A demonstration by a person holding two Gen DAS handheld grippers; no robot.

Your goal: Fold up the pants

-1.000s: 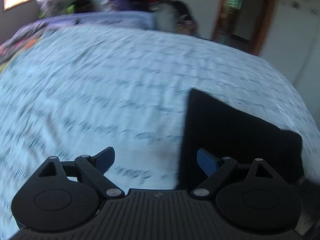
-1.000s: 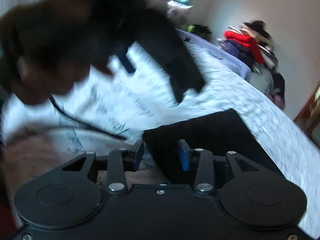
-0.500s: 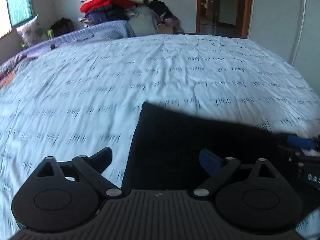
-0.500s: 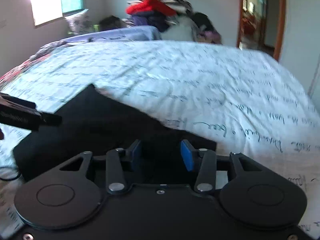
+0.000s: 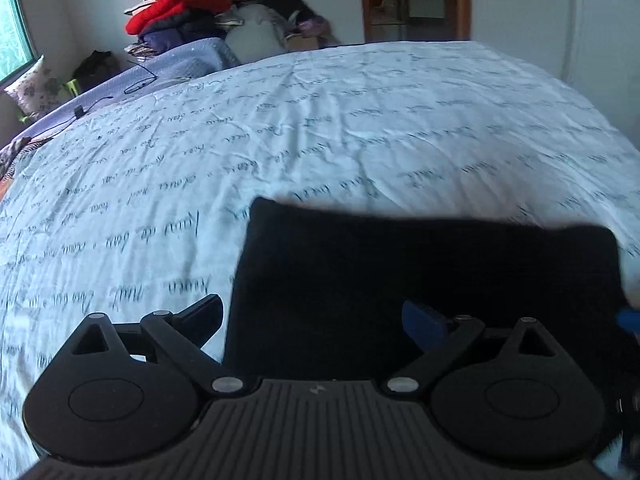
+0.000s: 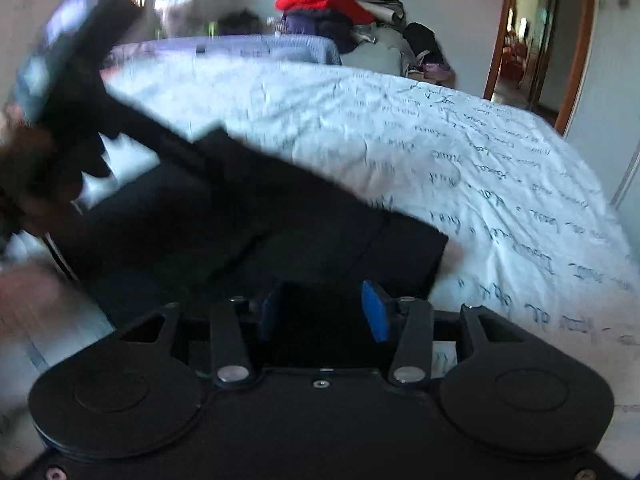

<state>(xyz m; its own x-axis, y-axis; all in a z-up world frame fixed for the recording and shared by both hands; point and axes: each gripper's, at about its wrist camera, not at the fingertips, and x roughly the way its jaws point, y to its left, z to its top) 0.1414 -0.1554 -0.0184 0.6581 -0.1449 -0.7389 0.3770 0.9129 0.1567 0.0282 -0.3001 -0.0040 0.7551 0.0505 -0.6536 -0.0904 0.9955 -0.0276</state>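
The black pants (image 5: 420,276) lie folded into a flat dark rectangle on the bed (image 5: 320,128), whose pale sheet carries lines of handwritten-style print. Seen from the left wrist, the left tongs (image 5: 316,316) hang above the near left part of the rectangle with their jaws spread wide and released: one finger is over bare sheet just left of the pants' left edge, the other, with its blue pad, is over the black cloth, and nothing is gripped between them. Seen from the right wrist, the right tongs (image 6: 322,312) are over the near right part of the same garment, close to its right-hand corner; their blue-padded jaws stand partly apart with dark cloth showing in the gap behind them, and the pads do not press on it, so they too are released. Ahead and to the left of the right tongs, a blurred dark shape crosses the picture above the pants, which is the other tongs in the person's hand (image 6: 24,184). Beyond both tongs, past the far edge of the bed, a pile of clothes (image 5: 180,12) topped with something red sits against the wall, and an open wooden doorway (image 6: 536,40) stands ahead to the right.
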